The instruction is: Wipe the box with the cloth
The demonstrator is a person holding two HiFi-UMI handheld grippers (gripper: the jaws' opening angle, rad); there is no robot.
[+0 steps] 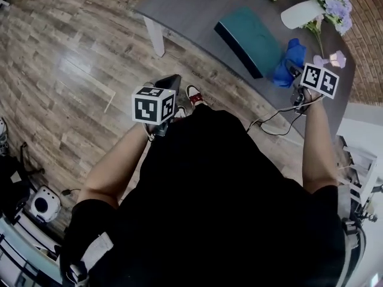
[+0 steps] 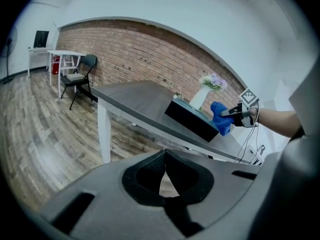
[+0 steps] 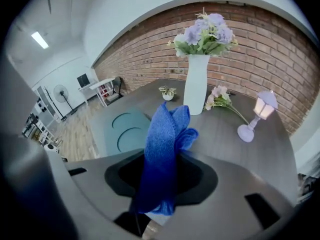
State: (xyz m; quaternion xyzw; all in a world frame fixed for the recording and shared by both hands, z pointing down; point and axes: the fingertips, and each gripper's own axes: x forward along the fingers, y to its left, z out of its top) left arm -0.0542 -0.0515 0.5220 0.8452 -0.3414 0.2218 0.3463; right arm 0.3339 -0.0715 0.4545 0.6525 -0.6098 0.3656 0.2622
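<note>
Over the table [image 1: 185,8], right gripper [image 3: 161,176] reaches, jaws clamping cloth [image 3: 165,134]; left gripper [image 2: 164,155] hangs low, jaws together.

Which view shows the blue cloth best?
The right gripper view: the cloth fills the centre, clamped between the right gripper's jaws. The head view shows it small beside the teal box; the left gripper view shows it distant, at the box's end.
</note>
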